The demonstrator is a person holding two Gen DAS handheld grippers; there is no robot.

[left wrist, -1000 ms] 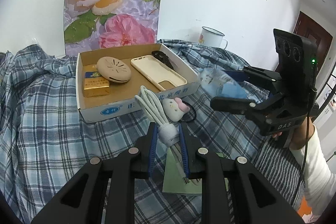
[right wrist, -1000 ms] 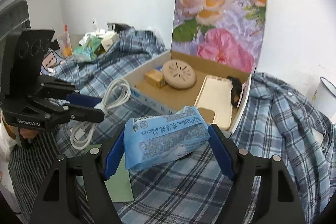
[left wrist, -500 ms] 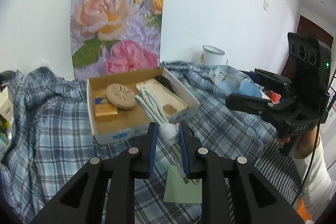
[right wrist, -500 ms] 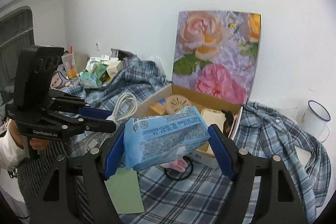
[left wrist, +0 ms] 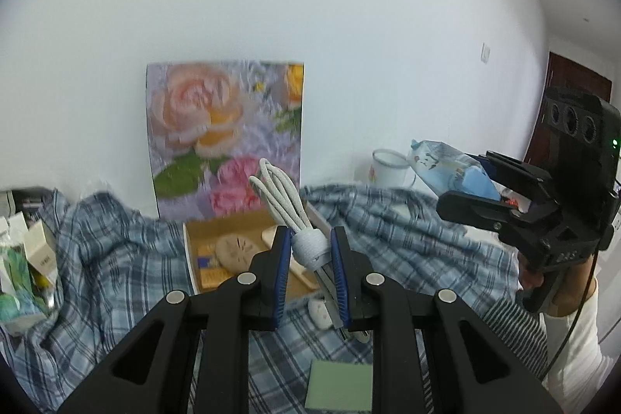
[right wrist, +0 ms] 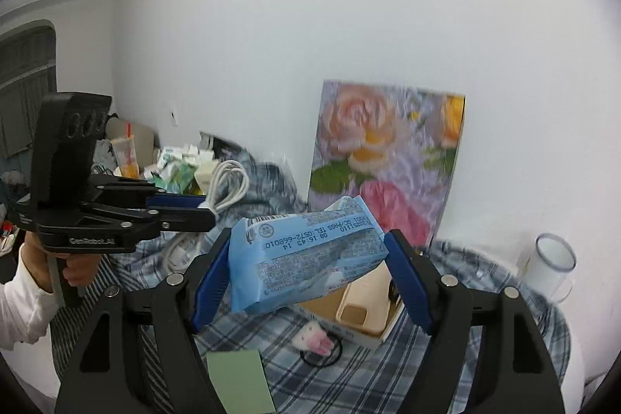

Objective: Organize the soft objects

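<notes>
Left gripper is clamping tight on the wrapped middle of a bundled white cable, jaws nearly together, loops sticking up past the pads and the plug end hanging below. Right gripper is gripping a blue tissue pack across its width, jaws standing wide with both blue pads pressing its ends. Both items are hanging in the air above the plaid cloth, the pack tilting, printed side facing the camera. From the left view the right gripper is sitting off to the right with the pack sticking out toward the white mug. Cardboard box is lying on the cloth below, floral lid standing upright against the wall. Inside it: a round beige disc, a yellow packet, a beige phone case. A small pink-and-white plush on a black hair tie is lying on the cloth just beside the box front. A green card is lying nearer the camera.
</notes>
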